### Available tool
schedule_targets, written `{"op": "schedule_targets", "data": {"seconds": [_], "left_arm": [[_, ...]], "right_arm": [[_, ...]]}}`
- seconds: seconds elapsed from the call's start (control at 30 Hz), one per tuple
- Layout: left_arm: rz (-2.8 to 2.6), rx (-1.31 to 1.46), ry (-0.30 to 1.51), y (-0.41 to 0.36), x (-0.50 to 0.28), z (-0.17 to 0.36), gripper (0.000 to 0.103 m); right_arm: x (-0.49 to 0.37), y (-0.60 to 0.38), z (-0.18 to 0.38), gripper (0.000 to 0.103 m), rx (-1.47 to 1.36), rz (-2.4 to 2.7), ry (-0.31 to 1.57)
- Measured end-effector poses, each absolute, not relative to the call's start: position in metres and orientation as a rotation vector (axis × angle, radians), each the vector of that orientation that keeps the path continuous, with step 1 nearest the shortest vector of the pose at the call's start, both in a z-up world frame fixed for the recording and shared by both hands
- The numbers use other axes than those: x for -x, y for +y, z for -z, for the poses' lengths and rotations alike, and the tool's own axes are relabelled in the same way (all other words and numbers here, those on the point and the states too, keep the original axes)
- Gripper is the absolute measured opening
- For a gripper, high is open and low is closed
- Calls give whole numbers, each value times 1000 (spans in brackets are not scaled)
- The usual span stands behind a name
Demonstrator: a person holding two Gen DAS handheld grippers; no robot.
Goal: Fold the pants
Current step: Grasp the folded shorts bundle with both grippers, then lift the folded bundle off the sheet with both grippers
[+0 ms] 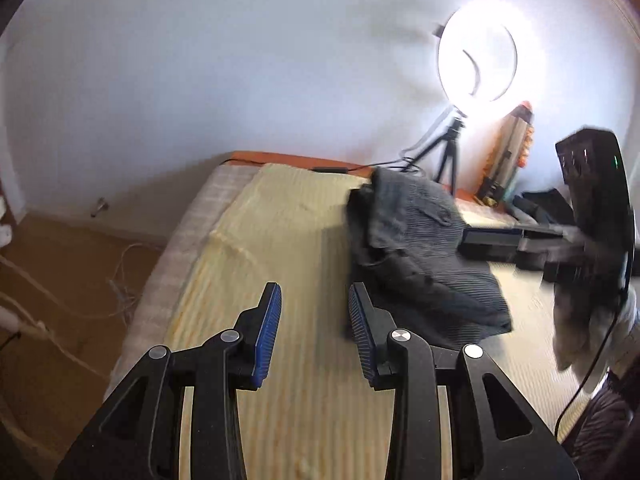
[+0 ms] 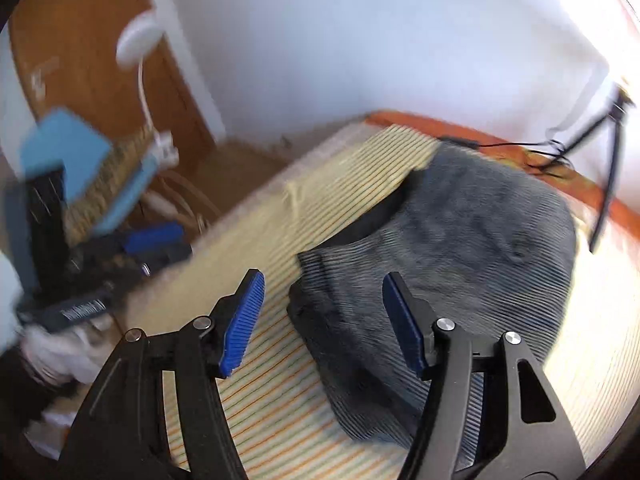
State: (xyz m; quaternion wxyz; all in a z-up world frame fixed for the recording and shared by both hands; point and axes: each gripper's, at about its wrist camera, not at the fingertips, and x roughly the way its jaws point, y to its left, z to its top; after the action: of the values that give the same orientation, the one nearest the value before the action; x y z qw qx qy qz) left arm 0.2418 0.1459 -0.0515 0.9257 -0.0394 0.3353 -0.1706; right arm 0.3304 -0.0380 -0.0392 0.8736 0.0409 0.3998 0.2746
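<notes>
Pants (image 2: pixel 460 248) are seen folded in a dark bundle on the striped bed cover (image 2: pixel 352 168). Beyond the pants a ring light (image 1: pixel 478 56) is stood. Left gripper (image 1: pixel 314 332) and right gripper (image 2: pixel 322 316) are held parted, nothing clamped.

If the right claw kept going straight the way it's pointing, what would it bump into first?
Most likely the folded grey pants: they lie right ahead of the open right claw, on the striped bed cover. Depth is hard to judge here.
</notes>
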Motion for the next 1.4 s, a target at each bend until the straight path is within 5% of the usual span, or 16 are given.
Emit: {"op": "schedule_targets", "data": {"seconds": [0.37,1.13,1.3,1.4], "left_arm": [[502,-20,669,46,-271,43,33],[465,-37,855,33,-306,101,34],[469,126,890,55,-304,87,50],[433,151,909,67,-299,76,71]], "right_arm": [[-379,-163,32,64,-292,-401,797],[-492,-152,109,64,-217,-338,984],[-491,-161,100,65,-266,-345,980],[-481,-173,94,80,-270,-323,975]]}}
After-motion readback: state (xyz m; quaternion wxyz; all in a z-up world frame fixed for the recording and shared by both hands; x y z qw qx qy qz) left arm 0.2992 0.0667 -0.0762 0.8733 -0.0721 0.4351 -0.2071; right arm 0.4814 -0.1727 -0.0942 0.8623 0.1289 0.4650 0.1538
